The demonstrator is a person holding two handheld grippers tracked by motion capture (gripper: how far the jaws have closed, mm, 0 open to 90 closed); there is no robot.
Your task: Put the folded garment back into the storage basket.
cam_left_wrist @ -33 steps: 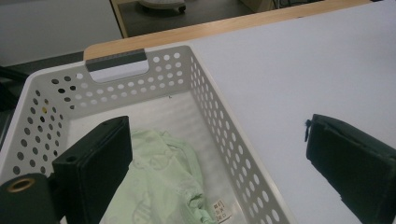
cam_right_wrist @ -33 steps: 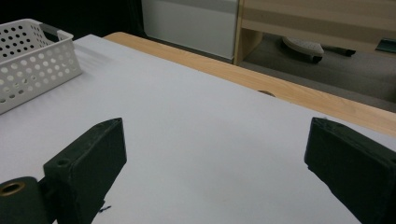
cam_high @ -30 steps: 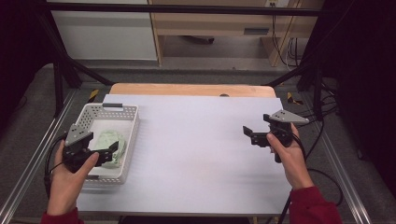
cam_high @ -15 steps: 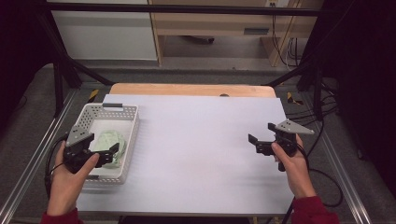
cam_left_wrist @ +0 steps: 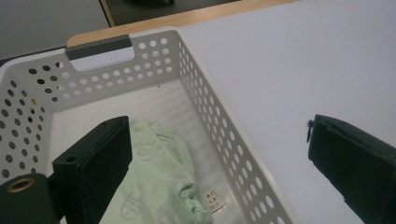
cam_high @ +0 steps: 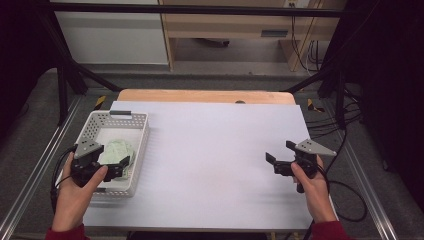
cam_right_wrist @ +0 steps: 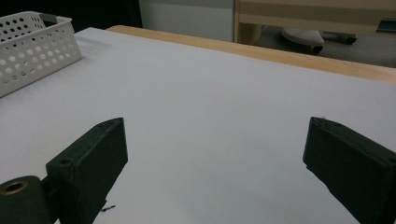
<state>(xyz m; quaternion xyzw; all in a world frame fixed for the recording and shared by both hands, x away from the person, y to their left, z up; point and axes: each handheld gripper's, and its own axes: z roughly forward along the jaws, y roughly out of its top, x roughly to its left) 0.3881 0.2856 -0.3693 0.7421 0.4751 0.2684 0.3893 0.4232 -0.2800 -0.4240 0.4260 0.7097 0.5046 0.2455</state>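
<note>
left gripper jaws wide apart, holding nothing, hovering over the near right wall of the white basket at the desk's left edge. in the left gripper view one jaw sits over the pale green cloth, the other outside the basket wall over bare desk; cannot tell if the jaw touches the cloth. cloth lies crumpled in the basket's near half, small white tag showing. right gripper also wide open, empty, above bare desk near the right edge, pointing left. versus a second ago: right gripper has dropped back toward the near right corner; left gripper has pulled a bit nearer too, same spot over the basket. cloth and basket unmoved.
</note>
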